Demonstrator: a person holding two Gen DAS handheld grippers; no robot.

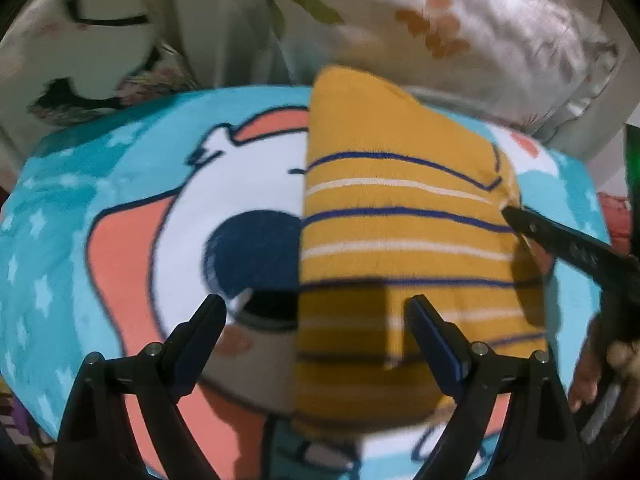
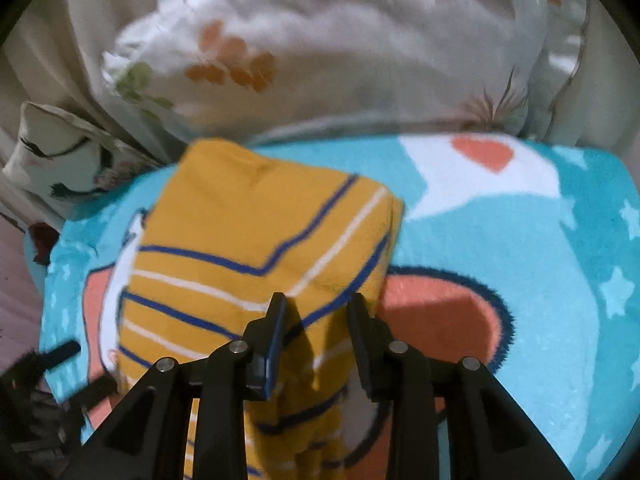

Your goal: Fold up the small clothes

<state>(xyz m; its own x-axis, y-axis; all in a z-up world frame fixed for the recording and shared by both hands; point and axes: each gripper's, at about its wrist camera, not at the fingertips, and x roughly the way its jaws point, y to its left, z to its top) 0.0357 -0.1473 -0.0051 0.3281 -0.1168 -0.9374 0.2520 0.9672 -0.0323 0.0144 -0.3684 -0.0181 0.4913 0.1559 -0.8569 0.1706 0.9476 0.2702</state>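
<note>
A: Where does the garment lie?

B: The mustard-yellow knitted garment with thin navy and white stripes (image 1: pixel 400 216) lies folded on the fluffy turquoise blanket with a white, coral and navy cartoon print (image 1: pixel 80 208). In the left wrist view its left edge runs straight down over the blanket's white patch, and the plain yellow top end points toward the pillows.

A: And the grippers?

B: The left gripper (image 1: pixel 316 308) hangs over the near part of the garment with its black jaws spread wide. One finger sits over the blanket and the other over the stripes, with nothing between them pinched. The right gripper (image 2: pixel 318 304) has its jaws narrow. Its tips straddle a raised fold at the garment's right edge, but a gap shows on each side, so I cannot say the pads press on it. In the left wrist view one of its black tips meets that right edge.

A: What lies behind?

B: A white pillow with orange flowers and green leaves (image 2: pixel 320 48), touching the blanket's far edge, and beside it a cream cushion with dark line drawings (image 1: pixel 92 40).
</note>
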